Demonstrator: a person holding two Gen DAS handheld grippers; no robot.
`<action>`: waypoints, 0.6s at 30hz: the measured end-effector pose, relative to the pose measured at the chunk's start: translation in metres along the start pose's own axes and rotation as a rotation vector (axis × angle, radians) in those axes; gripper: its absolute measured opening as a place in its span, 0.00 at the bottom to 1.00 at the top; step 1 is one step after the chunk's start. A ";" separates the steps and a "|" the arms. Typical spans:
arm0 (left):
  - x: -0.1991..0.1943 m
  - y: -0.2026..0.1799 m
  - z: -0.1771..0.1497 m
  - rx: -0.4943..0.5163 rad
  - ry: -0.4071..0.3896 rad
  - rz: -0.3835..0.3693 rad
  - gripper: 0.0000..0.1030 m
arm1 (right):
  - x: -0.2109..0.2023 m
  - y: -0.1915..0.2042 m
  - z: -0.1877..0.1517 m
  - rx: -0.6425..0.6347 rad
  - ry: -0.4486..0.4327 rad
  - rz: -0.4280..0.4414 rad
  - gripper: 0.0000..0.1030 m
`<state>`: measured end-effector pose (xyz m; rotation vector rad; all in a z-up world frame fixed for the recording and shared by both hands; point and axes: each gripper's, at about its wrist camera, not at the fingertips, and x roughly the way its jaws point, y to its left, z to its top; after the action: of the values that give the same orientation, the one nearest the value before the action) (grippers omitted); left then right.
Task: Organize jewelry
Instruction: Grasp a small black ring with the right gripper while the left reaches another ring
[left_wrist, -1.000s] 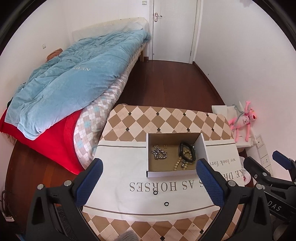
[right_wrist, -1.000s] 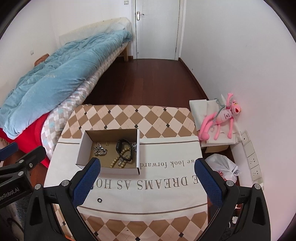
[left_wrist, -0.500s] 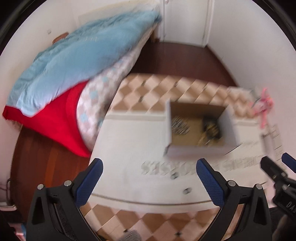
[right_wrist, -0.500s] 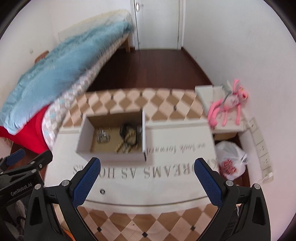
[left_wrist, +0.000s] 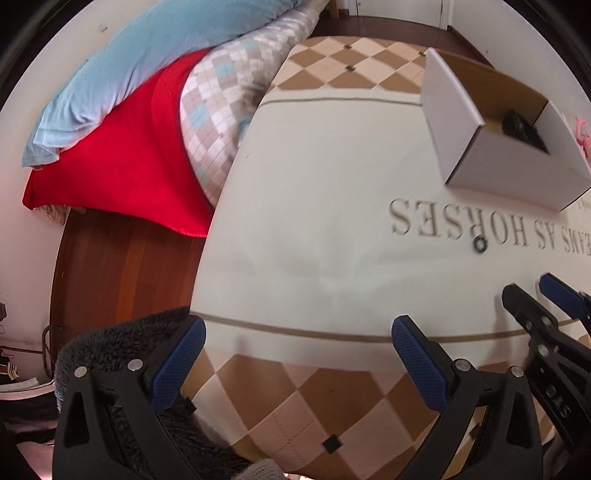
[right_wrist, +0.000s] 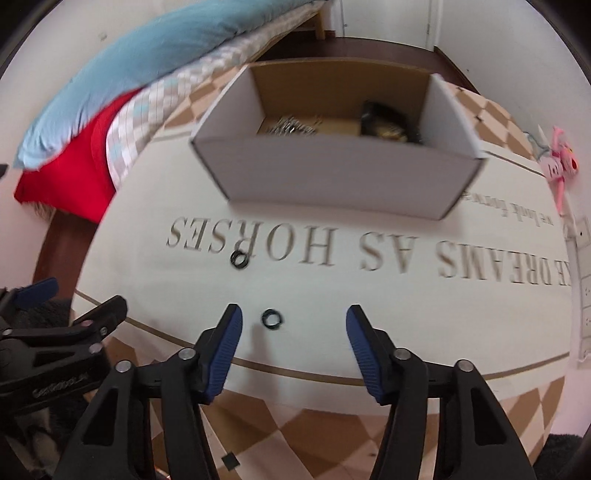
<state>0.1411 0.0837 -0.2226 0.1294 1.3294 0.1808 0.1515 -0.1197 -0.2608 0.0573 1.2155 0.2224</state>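
Observation:
A white cardboard box (right_wrist: 332, 177) stands on the cream cloth and holds a silver chain (right_wrist: 291, 123) and a dark bracelet (right_wrist: 384, 118). Two small black rings lie on the cloth: one (right_wrist: 239, 259) by the printed letters, one (right_wrist: 272, 318) just ahead of my right gripper (right_wrist: 293, 325), which is open, low over the cloth and empty. My left gripper (left_wrist: 295, 347) is open and empty near the table's front left corner. In the left wrist view the box (left_wrist: 498, 158) sits far right, with one ring (left_wrist: 480, 244) below it.
The table (left_wrist: 332, 406) has a brown and cream diamond cover under the lettered cloth. A bed with blue duvet (left_wrist: 155, 44) and red blanket (left_wrist: 122, 158) stands to the left. A pink plush toy (right_wrist: 561, 162) lies right. A dark fuzzy cushion (left_wrist: 110, 343) lies under the left gripper.
Both grippers dropped down and moved forward close to the table. The right one now has the nearer ring just in front of its fingers. The left swung toward the table's left side.

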 end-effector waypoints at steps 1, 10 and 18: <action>0.001 0.002 -0.001 0.001 0.005 0.004 1.00 | 0.004 0.004 -0.001 -0.010 0.003 -0.013 0.52; 0.004 0.004 0.000 0.004 0.017 0.000 1.00 | 0.006 0.018 -0.003 -0.087 -0.046 -0.080 0.12; -0.012 -0.028 0.016 0.001 -0.047 -0.133 0.99 | -0.020 -0.032 -0.002 0.058 -0.081 -0.050 0.12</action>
<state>0.1556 0.0543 -0.2125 0.0452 1.2863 0.0638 0.1478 -0.1546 -0.2481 0.0852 1.1415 0.1396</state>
